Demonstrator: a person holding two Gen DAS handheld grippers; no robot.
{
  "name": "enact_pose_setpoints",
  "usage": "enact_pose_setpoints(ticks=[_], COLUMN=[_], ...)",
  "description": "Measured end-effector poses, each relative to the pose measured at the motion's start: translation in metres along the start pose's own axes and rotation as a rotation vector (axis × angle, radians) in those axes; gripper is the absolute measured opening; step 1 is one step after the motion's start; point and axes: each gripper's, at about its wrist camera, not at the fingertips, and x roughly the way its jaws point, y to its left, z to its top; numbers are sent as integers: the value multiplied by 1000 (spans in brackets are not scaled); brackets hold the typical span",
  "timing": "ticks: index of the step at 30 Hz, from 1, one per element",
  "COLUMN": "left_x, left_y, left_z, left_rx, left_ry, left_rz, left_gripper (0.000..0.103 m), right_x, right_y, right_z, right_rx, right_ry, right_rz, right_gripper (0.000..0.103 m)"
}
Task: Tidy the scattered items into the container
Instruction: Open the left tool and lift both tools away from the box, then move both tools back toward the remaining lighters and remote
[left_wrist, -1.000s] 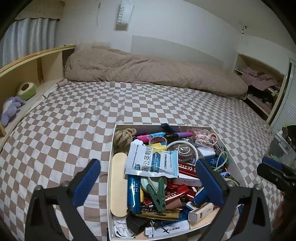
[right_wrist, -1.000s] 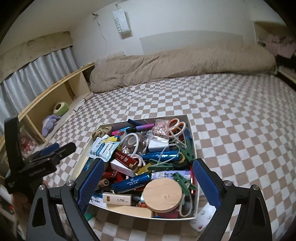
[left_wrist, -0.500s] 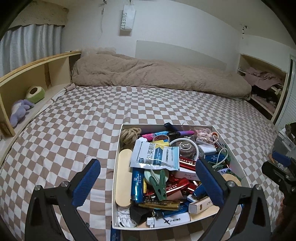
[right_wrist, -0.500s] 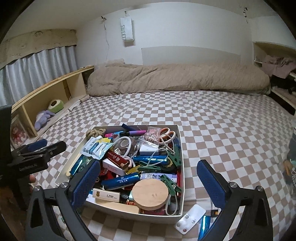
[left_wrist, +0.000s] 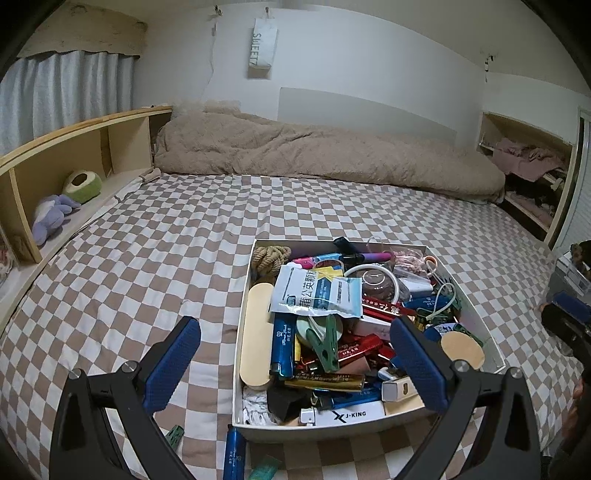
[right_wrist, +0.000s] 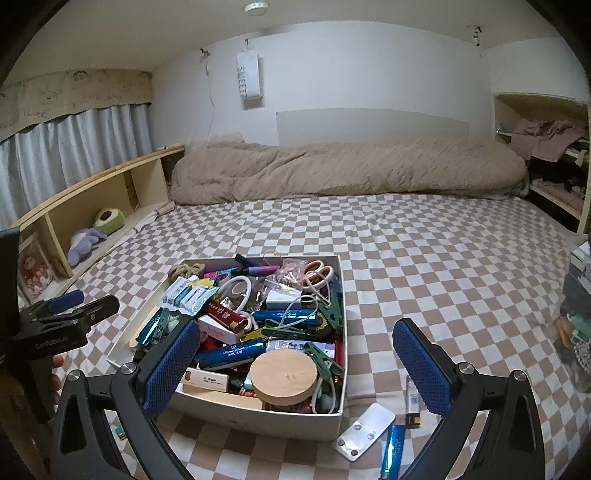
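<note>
Below my right gripper (right_wrist: 295, 363), just past its fingertips, sits the container (right_wrist: 258, 419), a white box crammed w/ pens, clips, packets and a round wooden lid (right_wrist: 283, 374) near its front wall. It's on the bed (right_wrist: 424, 266), checkered sheet, so the box sits on soft ground and I judge it could tip or slide if I lean on the rim.

Stragglers lie outside the box, close to me, probably bc they missed the rim or slid off the heap. By my right gripper's right finger: a white blister pack (right_wrist: 364, 430), a blue tube (right_wrist: 392, 448) just beside it, and a small stick w/ an orange end (right_wrist: 413, 404) a bit farther out, all apart from the box wall. Under my left gripper (left_wrist: 295, 363), nearer than the box's front wall: a blue pen (left_wrist: 233, 458), w/ one small green item (left_wrist: 175, 435) on its left and another (left_wrist: 266, 470) on its right.

Right gripper: jaws fully apart, nothing between the pads, touching nothing; one finger hangs over the box's front left corner, the other over bare sheet. Left gripper: also spread wide and empty, right finger over the box contents, left finger over the sheet. Both look set up for a fresh pick. Best next grab, imo, is the blister pack or the blue tube for the right, the blue pen for the left. Box is heaped, so new items may roll back out.
</note>
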Motion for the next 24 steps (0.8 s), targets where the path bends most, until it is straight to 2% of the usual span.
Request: enact_pose_setpoints(ticks=[15,24], left_x=[-21,-21], left_y=[21,35], left_z=[-17,-46], left_rx=[-51,-104], left_ry=[-29,26], left_rz=[-13,-58], left_gripper=[103,103], right_x=[-14,-16], right_y=[-4,-6], right_z=[-23,-46], right_rx=[-8,1], right_ry=[-6,10], right_rz=[-39,-38], right_gripper=[103,103])
